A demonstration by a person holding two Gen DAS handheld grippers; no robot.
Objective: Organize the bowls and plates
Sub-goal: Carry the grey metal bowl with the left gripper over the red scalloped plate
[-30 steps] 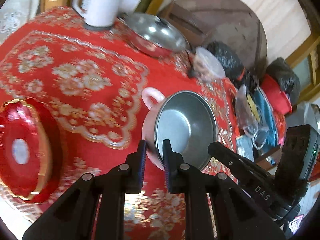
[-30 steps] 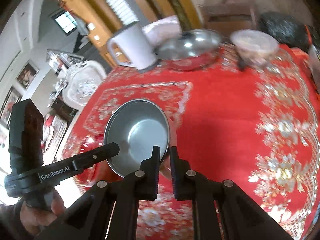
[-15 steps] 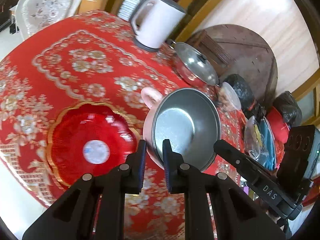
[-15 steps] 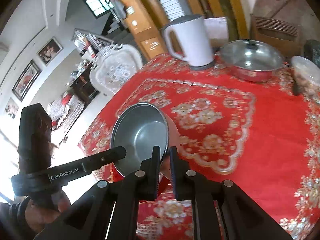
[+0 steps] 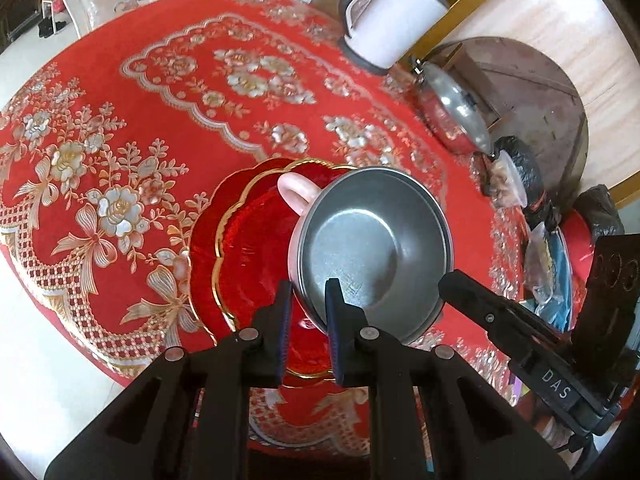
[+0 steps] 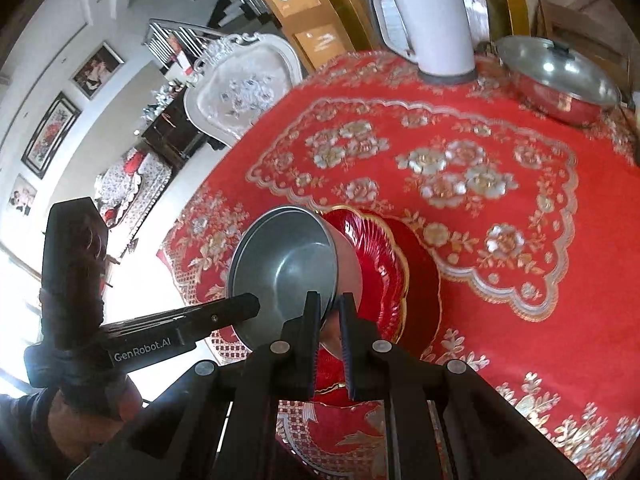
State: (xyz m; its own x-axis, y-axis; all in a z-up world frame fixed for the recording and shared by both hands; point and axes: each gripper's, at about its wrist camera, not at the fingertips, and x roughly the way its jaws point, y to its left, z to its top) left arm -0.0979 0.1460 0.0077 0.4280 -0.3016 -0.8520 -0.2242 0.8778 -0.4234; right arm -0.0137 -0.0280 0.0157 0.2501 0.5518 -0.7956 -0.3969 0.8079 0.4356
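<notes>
Gripping the steel-lined pink bowl (image 5: 372, 248) rim, left gripper (image 5: 307, 300) reads "GenRobot.AI", right gripper (image 6: 329, 306) "DAS"; bowl seemingly hangs over the red plate (image 5: 248, 248).

Pink bowl (image 5: 372, 248), gold-rimmed red plate (image 5: 248, 240)

Bowl (image 5: 372, 248): dull brushed metal inside, smooth pink outer shell. Plate (image 5: 248, 240): glossy ribbed red, gilt rim. Tablecloth (image 5: 160, 92): red cloth, shiny floral pattern. Kettle (image 6: 432, 24): matt white plastic. Pot lid (image 6: 556, 68): polished metal.
</notes>
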